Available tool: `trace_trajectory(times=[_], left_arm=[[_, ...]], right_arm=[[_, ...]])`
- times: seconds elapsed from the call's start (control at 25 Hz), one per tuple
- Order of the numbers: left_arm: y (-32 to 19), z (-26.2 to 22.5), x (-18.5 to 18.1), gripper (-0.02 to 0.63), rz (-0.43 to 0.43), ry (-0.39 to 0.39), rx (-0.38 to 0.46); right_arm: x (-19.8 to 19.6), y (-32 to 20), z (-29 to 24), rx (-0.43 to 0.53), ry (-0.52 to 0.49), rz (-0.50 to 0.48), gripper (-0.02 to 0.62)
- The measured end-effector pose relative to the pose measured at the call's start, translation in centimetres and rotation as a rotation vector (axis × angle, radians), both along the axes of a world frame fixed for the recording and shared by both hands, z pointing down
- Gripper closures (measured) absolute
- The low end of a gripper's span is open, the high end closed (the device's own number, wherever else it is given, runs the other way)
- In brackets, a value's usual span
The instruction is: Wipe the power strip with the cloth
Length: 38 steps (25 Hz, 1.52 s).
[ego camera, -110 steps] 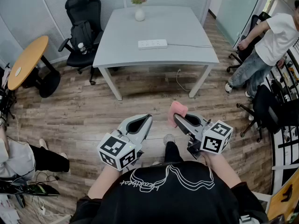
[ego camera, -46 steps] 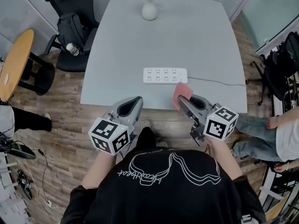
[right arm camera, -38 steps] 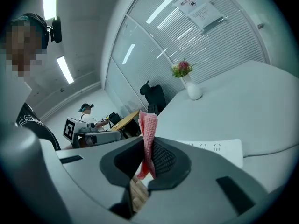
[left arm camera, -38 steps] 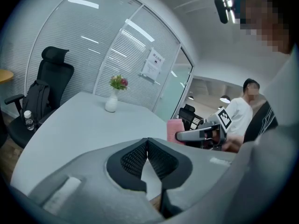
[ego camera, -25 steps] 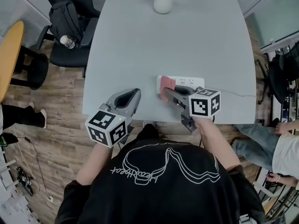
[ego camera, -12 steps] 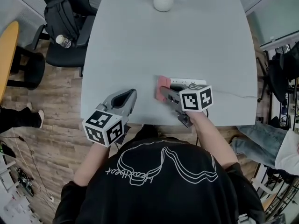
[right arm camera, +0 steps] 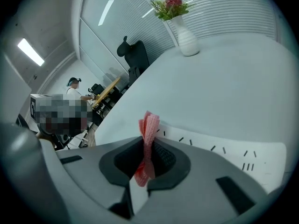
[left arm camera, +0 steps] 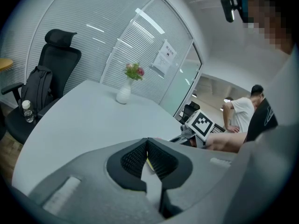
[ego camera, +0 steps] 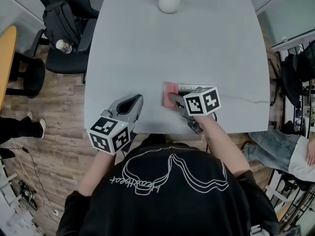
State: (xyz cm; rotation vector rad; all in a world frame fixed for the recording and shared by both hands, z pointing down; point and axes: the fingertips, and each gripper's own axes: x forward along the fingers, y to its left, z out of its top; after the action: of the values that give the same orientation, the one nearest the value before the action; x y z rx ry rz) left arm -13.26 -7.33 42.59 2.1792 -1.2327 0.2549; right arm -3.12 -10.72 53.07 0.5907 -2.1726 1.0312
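Surface: a pale grey table (ego camera: 147, 43) with a plain, matt top.
Room: an office with a wood-plank floor (ego camera: 54, 112), slatted blinds and glass walls. A black office chair (ego camera: 59, 18) stands at the table's far left corner, and the edge of a round wooden table (ego camera: 6, 58) shows at far left.
On the chair: a dark backpack (left arm camera: 35, 85) and a clear bottle (ego camera: 63, 46).
Far end of the table: one white vase (ego camera: 169, 3) with flowers (left arm camera: 134, 71).
Power strip (right arm camera: 224, 153): white, lying flat near the table's front edge, mostly under the right gripper. Its cable (ego camera: 246, 101) trails off to the right.
Cloth (right arm camera: 148, 129): pink and folded, standing up at the strip's left end. Whether it presses on the strip cannot be told.
Right gripper (ego camera: 171, 97): its jaws pinch the cloth.
Left gripper (ego camera: 137, 98): it is over the table's front edge, well left of the strip. Its jaws are pressed together with nothing between them.
Writing: black-and-white square markers on both cubes. A sheet (left arm camera: 163, 62) is stuck on the glass wall, its print too small to read.
Count: two grippers, one strip, one cloth, one vase, one bottle.
Others: a person in a white shirt (left arm camera: 240, 113) in the background.
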Motion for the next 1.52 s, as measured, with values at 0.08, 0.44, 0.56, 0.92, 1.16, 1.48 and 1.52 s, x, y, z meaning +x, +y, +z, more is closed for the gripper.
trace_trajectory(times=[0.08,0.44,0.56,0.92,1.16,1.48,1.52], left_arm=[[-0.1,0.0,-0.1,0.592,-0.003,0.001,0.001],[-0.5,0.1,-0.2,0.592,0.001,0.006,0.0],[-0.6,0.3,0.1,0.592,0.004,0.012,-0.004],[-1.1,1.0,1.2,0.592,0.029,0.013,-0.017],[-1.3,1.1,2.1,0.592,0.054,0.014,-0.019],[-1.7,1.2,3.3,0.592,0.082,0.009,-0.023],[-1.7,1.2,3.4,0.592,0.085,0.008,-0.024]], right_arm=[[0.1,0.0,0.0,-0.006,0.006,0.008,0.549],[1.9,-0.4,0.0,0.014,0.066,0.026,0.549],[3.2,-0.7,0.1,0.026,0.086,0.041,0.546],[7.6,-1.6,0.1,0.04,0.113,0.112,0.541],[10.8,-1.9,0.2,0.055,0.136,0.163,0.538],[15.2,-2.4,0.2,0.061,0.184,0.21,0.538],[15.7,-2.5,0.2,0.061,0.187,0.219,0.538]])
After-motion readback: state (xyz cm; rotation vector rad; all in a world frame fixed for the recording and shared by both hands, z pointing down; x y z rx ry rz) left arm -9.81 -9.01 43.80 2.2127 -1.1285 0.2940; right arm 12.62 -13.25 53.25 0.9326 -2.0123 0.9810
